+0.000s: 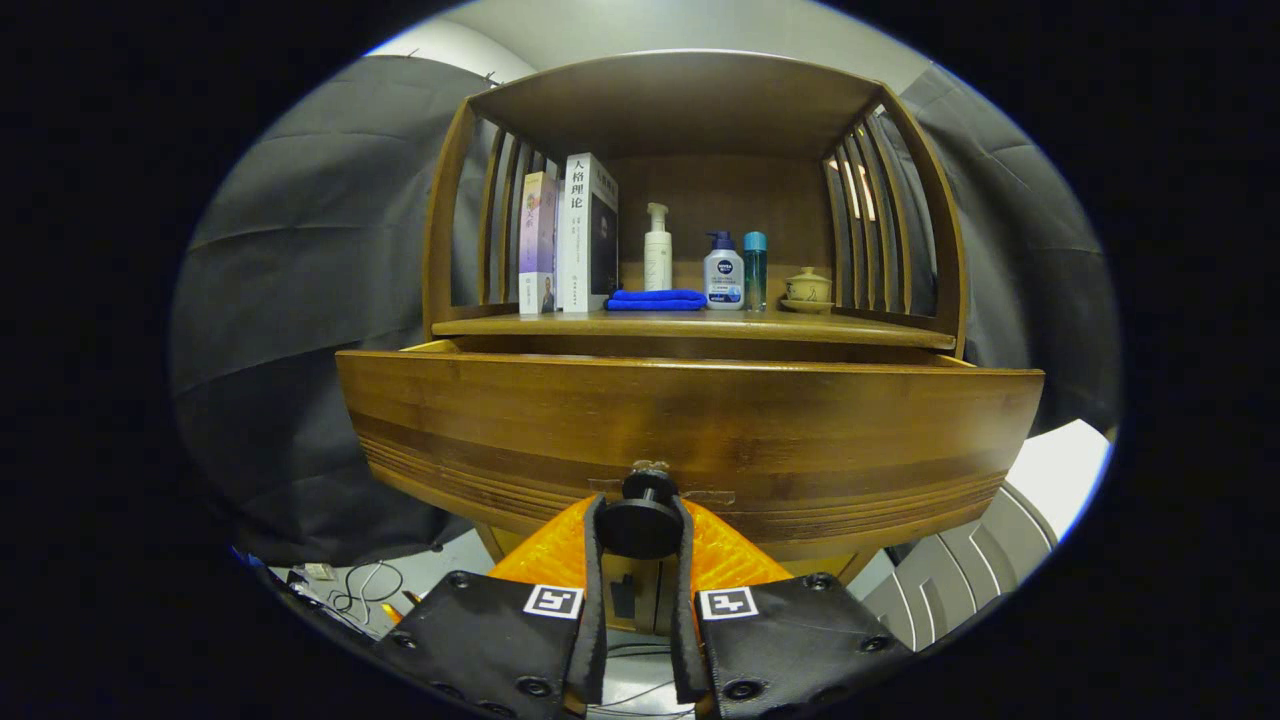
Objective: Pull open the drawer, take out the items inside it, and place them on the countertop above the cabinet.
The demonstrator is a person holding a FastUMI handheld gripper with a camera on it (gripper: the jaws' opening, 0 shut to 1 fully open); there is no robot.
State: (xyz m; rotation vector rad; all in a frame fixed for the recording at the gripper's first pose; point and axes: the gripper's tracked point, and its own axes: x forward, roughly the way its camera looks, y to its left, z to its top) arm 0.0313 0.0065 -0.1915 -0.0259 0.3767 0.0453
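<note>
From the gripper view, the two-finger gripper (640, 528) sits low against the wide brown wooden drawer front (690, 440), and its fingers are clamped on the round black drawer knob (640, 522), one finger pressing on each side of the disc. The knob stands out from the lower middle of that drawer front, on a short black stem.

The drawer front juts forward of the wooden cabinet (445, 215); a thin strip of its side walls shows behind its top edge, so it stands pulled out. What lies inside is hidden behind the front panel.

Just above the drawer front runs the wooden countertop shelf (870, 330). On it, above the left part of the drawer front, two upright books (570, 235) stand side by side. Above the middle of the drawer front lies a folded blue cloth (656, 299), with a white pump bottle (657, 250) standing right behind it. To the right of the cloth stand a white bottle with a dark blue pump (723, 272) and a slim teal bottle (755, 268), close together. Further right sits a small beige lidded cup on a saucer (808, 289).

Below the drawer front's left end, thin cables (365, 585) lie on the pale floor.
</note>
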